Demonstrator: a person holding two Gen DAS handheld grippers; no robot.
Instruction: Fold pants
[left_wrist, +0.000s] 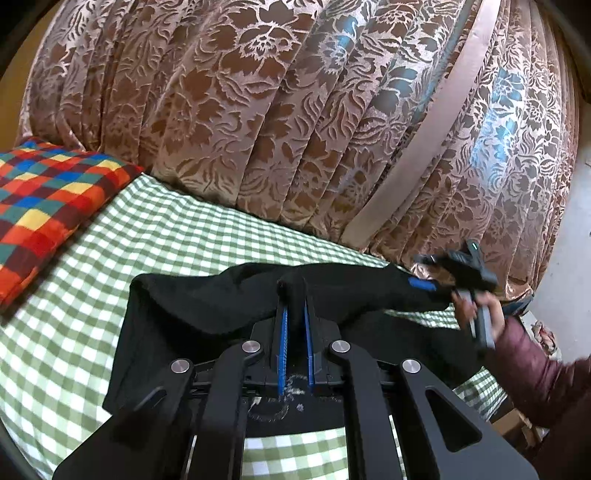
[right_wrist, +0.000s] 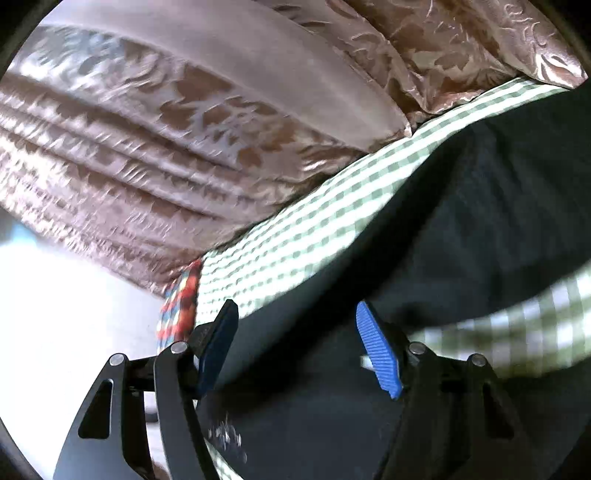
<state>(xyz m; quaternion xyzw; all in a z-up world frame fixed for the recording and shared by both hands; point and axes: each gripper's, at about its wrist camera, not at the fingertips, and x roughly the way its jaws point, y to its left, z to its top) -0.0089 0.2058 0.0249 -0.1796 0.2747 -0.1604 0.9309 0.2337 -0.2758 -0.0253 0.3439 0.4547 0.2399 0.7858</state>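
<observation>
Closest to the left wrist camera, the left tool (left_wrist: 294, 291) is clamped tight on a raised fold of the black pants (left_wrist: 207, 306), its blue pads (left_wrist: 283, 332) pressed against the cloth. The pants lie spread over the green checked sheet of the bed (left_wrist: 155, 236), one part stretching away to the right. There the right tool (left_wrist: 424, 286) reaches the far end of the cloth, gripped by a hand (left_wrist: 491, 306) in a maroon sleeve (left_wrist: 532, 369). In the blurred right wrist view, the right tool (right_wrist: 295, 314) stands with its jaws apart, the pants (right_wrist: 461, 229) beneath and between them, pads not pressing. Farther off lie a multicoloured checked pillow (left_wrist: 48, 199) and a floral brown curtain (left_wrist: 280, 110).
</observation>
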